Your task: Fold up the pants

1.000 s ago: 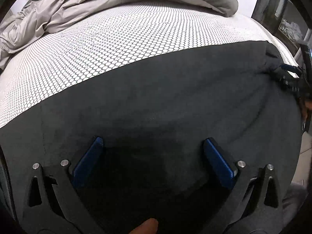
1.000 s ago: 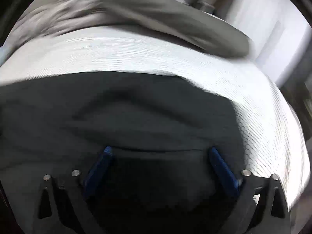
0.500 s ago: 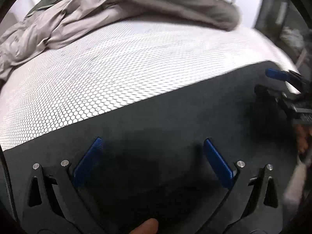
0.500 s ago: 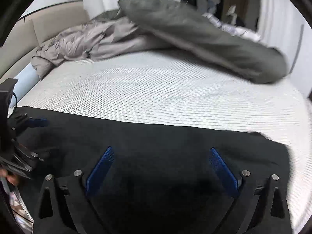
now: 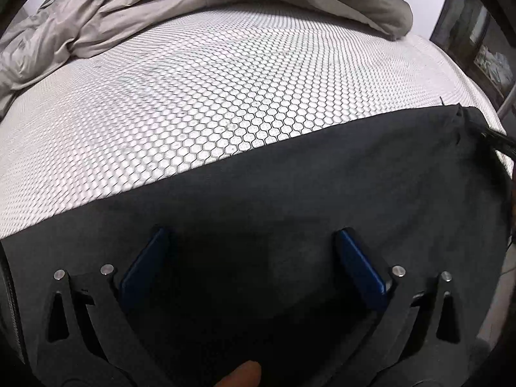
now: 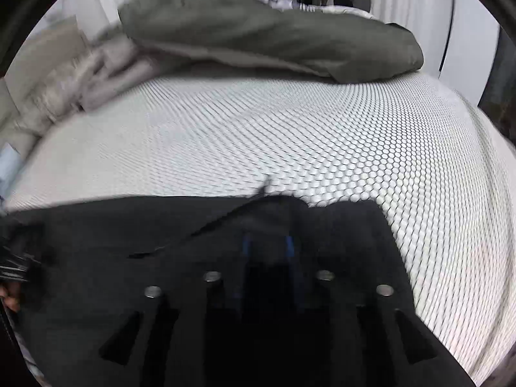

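Right gripper (image 6: 267, 246) is closing, apparently on pants (image 6: 96, 258) at 12 o'clock; left gripper (image 5: 254, 258) is held wide, empty. Fabric should be pinched fully before lifting.

Left tongs (image 5: 253, 258): black angular arms, blue pads (image 5: 145, 264), silver screws beside them; right tongs (image 6: 267, 246) alike.

The left gripper (image 5: 251, 258) hangs over the black pants (image 5: 322, 200), its blue pads (image 5: 361, 267) spread wide with only flat dark cloth between them — nothing pinched. The pants lie spread across the near edge of the bed (image 5: 225, 96), whose cover bears a honeycomb print. A rumpled grey duvet (image 5: 113, 19) is heaped at the far side. At the right edge the pants' corner bunches up — what holds it is unclear. A fingertip (image 5: 242, 374) shows at the bottom.
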{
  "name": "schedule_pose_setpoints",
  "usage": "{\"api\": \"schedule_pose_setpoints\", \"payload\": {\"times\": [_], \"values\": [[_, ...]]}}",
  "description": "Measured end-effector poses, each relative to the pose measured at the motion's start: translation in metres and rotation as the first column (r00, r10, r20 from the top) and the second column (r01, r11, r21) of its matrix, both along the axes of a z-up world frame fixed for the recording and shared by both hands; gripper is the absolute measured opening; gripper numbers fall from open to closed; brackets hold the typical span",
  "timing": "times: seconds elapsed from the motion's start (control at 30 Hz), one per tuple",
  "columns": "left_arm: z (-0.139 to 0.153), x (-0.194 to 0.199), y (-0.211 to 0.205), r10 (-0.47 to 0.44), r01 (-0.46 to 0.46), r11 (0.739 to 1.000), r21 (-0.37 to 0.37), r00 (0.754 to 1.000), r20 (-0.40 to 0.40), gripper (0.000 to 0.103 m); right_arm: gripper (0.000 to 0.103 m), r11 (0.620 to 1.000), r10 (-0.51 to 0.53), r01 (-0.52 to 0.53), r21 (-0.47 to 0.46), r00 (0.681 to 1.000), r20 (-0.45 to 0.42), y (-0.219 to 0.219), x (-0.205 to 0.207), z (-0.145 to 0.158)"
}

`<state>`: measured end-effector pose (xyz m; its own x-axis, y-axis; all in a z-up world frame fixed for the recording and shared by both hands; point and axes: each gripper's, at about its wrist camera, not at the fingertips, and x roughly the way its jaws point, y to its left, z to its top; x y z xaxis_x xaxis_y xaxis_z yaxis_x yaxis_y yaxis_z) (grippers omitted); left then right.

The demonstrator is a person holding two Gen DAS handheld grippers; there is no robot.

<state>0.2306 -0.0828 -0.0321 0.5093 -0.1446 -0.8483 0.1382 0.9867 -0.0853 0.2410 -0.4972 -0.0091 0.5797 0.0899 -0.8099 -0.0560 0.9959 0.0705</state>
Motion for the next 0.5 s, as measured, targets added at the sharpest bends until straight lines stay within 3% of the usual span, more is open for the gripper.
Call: {"api": "schedule_pose_setpoints", "payload": {"times": [0.07, 0.1, 0.13, 0.2, 0.3, 0.37, 0.43, 0.5], "values": [[0.016, -0.026, -0.004, -0.041, 0.043, 0.998, -0.050, 0.998, 0.050, 0.102, 0.053, 0.997, 0.009, -0.013, 0.071, 0.998, 0.059, 0.017, -0.042, 0.021], [0.024, -0.041, -0.009, -0.063, 0.069, 0.995, -0.072, 0.994, 0.084, 0.102, 0.072, 0.997, 0.016, -0.022, 0.073, 0.996, 0.086, 0.027, -0.055, 0.025], [0.029, -0.060, -0.017, -0.079, 0.090, 0.992, -0.093, 0.990, 0.114, 0.102, 0.085, 0.997, 0.034, -0.042, 0.067, 0.992, 0.120, 0.040, -0.072, 0.028], [0.024, -0.075, -0.039, -0.136, 0.147, 0.984, -0.105, 0.985, 0.106, 0.102, 0.087, 0.993, 0.099, -0.107, 0.044, 0.983, 0.155, 0.079, -0.112, 0.025], [0.001, -0.088, -0.054, -0.181, 0.184, 0.981, -0.056, 0.982, 0.049, 0.102, 0.087, 0.978, 0.197, -0.201, 0.055, 0.977, 0.075, 0.112, -0.141, -0.003], [-0.007, -0.099, -0.056, -0.173, 0.176, 0.984, -0.035, 0.983, 0.059, 0.102, 0.087, 0.973, 0.229, -0.229, 0.005, 0.972, 0.043, 0.122, -0.162, -0.024], [-0.006, -0.115, -0.035, -0.168, 0.170, 0.985, -0.016, 0.983, 0.077, 0.102, 0.087, 0.966, 0.248, -0.240, -0.097, 0.966, 0.077, 0.117, -0.171, -0.037], [-0.004, -0.124, 0.001, -0.102, 0.100, 0.995, 0.027, 0.990, 0.095, 0.102, 0.087, 0.970, 0.224, -0.212, -0.122, 0.970, 0.097, 0.101, -0.164, -0.041]]}}
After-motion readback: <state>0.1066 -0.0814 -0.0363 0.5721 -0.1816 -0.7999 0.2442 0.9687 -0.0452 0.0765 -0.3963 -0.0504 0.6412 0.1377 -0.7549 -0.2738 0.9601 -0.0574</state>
